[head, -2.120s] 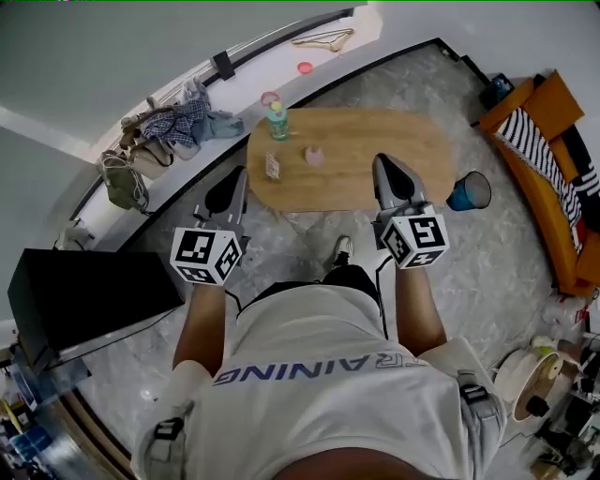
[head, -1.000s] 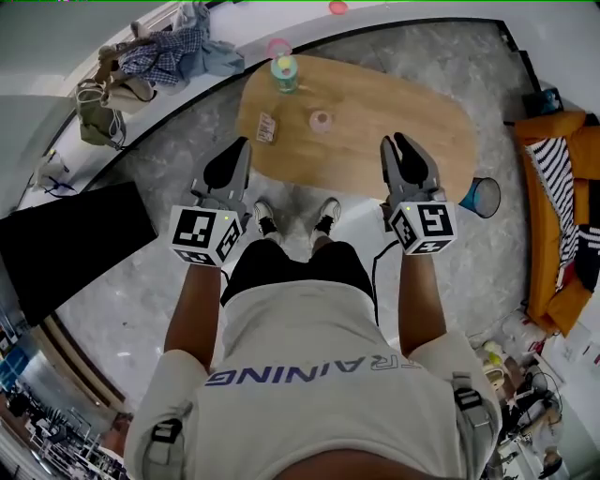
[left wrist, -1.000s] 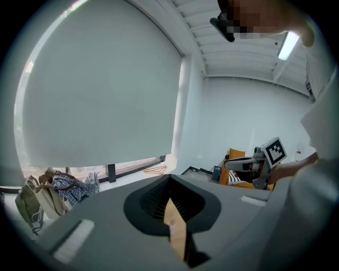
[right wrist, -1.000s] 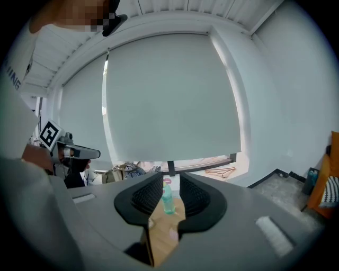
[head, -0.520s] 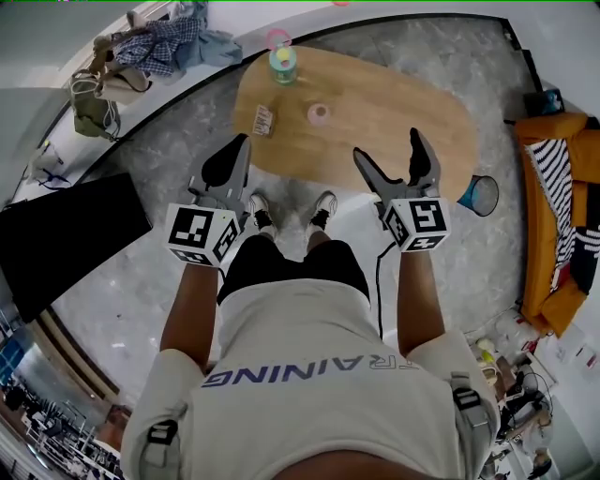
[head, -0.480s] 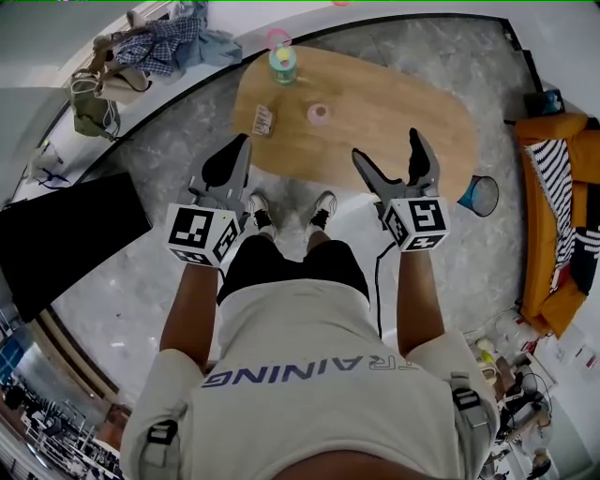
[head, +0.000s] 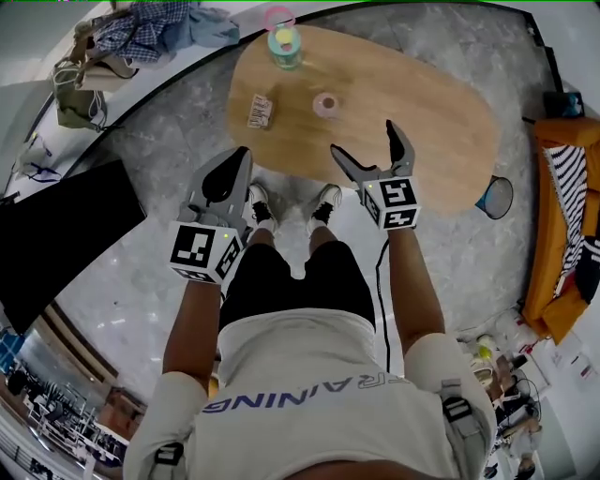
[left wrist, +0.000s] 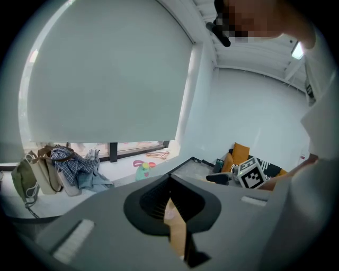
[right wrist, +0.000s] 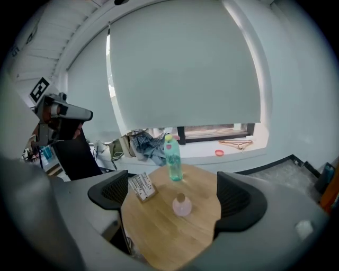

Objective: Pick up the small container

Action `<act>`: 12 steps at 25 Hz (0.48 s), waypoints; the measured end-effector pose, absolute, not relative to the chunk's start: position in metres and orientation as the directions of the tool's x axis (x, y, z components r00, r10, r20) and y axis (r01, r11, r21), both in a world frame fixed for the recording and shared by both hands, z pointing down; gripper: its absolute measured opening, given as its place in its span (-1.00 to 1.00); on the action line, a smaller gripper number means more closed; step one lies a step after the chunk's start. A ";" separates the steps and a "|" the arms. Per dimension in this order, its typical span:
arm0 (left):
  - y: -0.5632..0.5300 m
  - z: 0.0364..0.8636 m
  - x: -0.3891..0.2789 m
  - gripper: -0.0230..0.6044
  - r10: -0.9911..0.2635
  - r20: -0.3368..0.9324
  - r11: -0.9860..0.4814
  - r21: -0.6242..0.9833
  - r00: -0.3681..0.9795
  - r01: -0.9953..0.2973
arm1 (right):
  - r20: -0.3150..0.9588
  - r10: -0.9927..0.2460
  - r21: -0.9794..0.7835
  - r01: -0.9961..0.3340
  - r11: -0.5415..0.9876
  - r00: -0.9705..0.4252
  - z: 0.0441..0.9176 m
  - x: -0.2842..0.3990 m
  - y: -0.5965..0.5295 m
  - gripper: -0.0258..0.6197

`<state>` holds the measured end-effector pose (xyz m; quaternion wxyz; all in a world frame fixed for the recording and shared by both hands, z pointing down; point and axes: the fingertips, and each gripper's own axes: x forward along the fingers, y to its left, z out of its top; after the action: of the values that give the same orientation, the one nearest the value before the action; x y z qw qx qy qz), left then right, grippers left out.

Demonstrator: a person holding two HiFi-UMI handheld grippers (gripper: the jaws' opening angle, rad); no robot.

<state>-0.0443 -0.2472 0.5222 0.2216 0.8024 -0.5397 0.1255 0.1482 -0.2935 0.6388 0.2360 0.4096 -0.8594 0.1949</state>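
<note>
The small pink container (head: 325,103) stands on the oval wooden table (head: 422,112), with a green bottle (head: 284,44) behind it and a small striped box (head: 260,110) to its left. My right gripper (head: 366,141) hovers over the table's near edge; its jaws are opening wide with nothing between them. In the right gripper view the container (right wrist: 181,205) sits ahead, framed by the two fingers (right wrist: 108,193), with the bottle (right wrist: 172,157) and the box (right wrist: 142,186) beyond. My left gripper (head: 236,161) hangs short of the table, shut and empty (left wrist: 172,209).
Clothes and bags (head: 141,28) lie on the window ledge behind the table. A blue bin (head: 497,197) and an orange sofa (head: 562,216) are at the right, and a black panel (head: 56,234) at the left. The person's feet (head: 291,202) stand at the table's near edge.
The right gripper's jaws have gone from shut to wide open, and it has moved forward over the table's near edge. The left gripper stayed shut.
</note>
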 end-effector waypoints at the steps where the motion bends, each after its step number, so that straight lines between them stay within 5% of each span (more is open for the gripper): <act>1: -0.249 0.534 -0.044 -0.92 -0.808 0.447 -0.315 0.222 0.383 -0.923 | 0.575 -0.601 -0.150 -0.793 0.590 -0.556 0.657 0.144 -0.299 0.74; 12: -0.252 0.651 -0.033 -0.93 -0.757 0.517 -0.291 0.280 0.399 -0.915 | 0.628 -0.532 -0.185 -0.773 0.607 -0.568 0.825 0.105 -0.346 0.72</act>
<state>-0.0325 -0.2524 0.6511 0.2734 0.7904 -0.5289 0.1440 0.1049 -0.3458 0.8247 0.2659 0.3810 -0.8561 0.2262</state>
